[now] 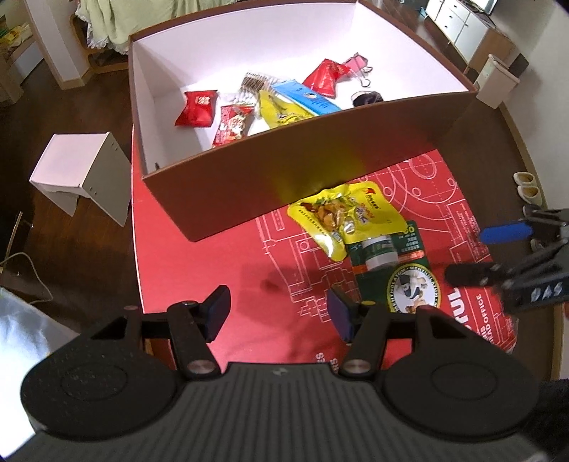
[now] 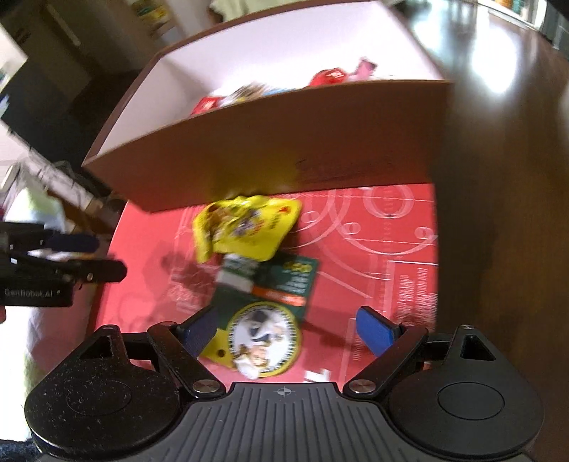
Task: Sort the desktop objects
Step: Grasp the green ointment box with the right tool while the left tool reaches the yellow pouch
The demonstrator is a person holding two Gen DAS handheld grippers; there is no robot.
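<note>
A yellow snack packet (image 1: 341, 216) (image 2: 249, 227) lies on the red mat against the front wall of a brown box (image 1: 249, 184) (image 2: 284, 152) with a white inside. Overlapping the packet's near edge is a green blister card (image 1: 391, 263) (image 2: 284, 280) holding a small bottle. The box holds several packets: red, yellow and blue ones. My left gripper (image 1: 279, 311) hangs open over bare mat, left of the card. My right gripper (image 2: 286, 328) (image 1: 476, 254) is open just above the card's near end, with nothing between its fingers. The right wrist view is blurred.
The red mat (image 1: 213, 270) covers a round dark wooden table (image 2: 498, 177). A white stool (image 1: 81, 170) stands on the floor at the left. A white bin (image 1: 496, 81) and a cabinet (image 1: 458, 21) stand far right, with slippers (image 1: 526, 184) on the floor.
</note>
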